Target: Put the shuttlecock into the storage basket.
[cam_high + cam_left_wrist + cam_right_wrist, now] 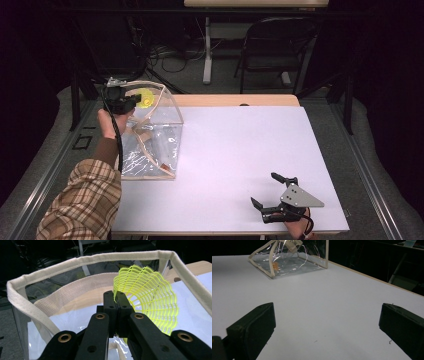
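Left gripper (117,302), clamped on a yellow plastic-mesh shuttlecock (150,302), hovers above the clear bag (150,135); release remains; right gripper (272,192) wide, idle.

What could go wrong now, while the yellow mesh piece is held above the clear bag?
The left gripper pinches only the edge of the yellow mesh piece, so it may slip or bend. The clear bag looks soft, and its cloth rim could catch the mesh or sag. The right gripper rests open, far away, not steadying the bag.
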`<move>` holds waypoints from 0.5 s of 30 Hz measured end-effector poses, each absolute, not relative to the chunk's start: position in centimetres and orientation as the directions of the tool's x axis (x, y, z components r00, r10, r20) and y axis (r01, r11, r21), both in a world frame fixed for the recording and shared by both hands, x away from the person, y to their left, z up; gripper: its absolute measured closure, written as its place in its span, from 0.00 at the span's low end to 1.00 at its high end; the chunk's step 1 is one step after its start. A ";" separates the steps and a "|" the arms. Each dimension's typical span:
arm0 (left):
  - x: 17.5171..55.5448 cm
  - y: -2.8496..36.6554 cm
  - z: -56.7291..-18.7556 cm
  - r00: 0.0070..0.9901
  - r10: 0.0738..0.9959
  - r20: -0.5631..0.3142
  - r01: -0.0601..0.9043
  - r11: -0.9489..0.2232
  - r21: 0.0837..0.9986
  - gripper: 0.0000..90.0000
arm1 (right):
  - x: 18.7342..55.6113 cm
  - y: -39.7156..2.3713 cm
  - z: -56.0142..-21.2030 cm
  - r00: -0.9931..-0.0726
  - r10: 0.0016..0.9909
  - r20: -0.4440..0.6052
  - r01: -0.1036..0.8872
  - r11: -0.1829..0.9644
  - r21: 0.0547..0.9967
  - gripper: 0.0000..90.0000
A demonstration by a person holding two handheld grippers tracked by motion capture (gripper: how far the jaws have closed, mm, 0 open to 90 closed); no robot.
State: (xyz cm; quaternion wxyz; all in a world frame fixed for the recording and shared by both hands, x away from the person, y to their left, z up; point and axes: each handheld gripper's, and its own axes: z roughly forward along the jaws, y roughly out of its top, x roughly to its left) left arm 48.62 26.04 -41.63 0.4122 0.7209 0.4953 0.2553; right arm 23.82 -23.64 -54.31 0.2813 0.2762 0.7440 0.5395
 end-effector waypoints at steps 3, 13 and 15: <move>48.8 26.0 -41.8 0.380 0.924 -0.042 0.511 -0.172 0.842 1.00 | 23.8 -23.7 -54.3 -0.689 0.715 -0.120 0.109 0.266 0.958 0.00; 49.1 26.1 -42.4 0.387 0.920 -0.060 0.533 -0.171 0.828 1.00 | 23.8 -23.7 -54.3 -0.691 0.713 -0.119 0.108 0.265 0.958 0.00; 49.1 26.1 -42.5 0.387 0.920 -0.060 0.537 -0.172 0.826 0.99 | 23.8 -23.7 -54.3 -0.691 0.713 -0.119 0.108 0.265 0.958 0.00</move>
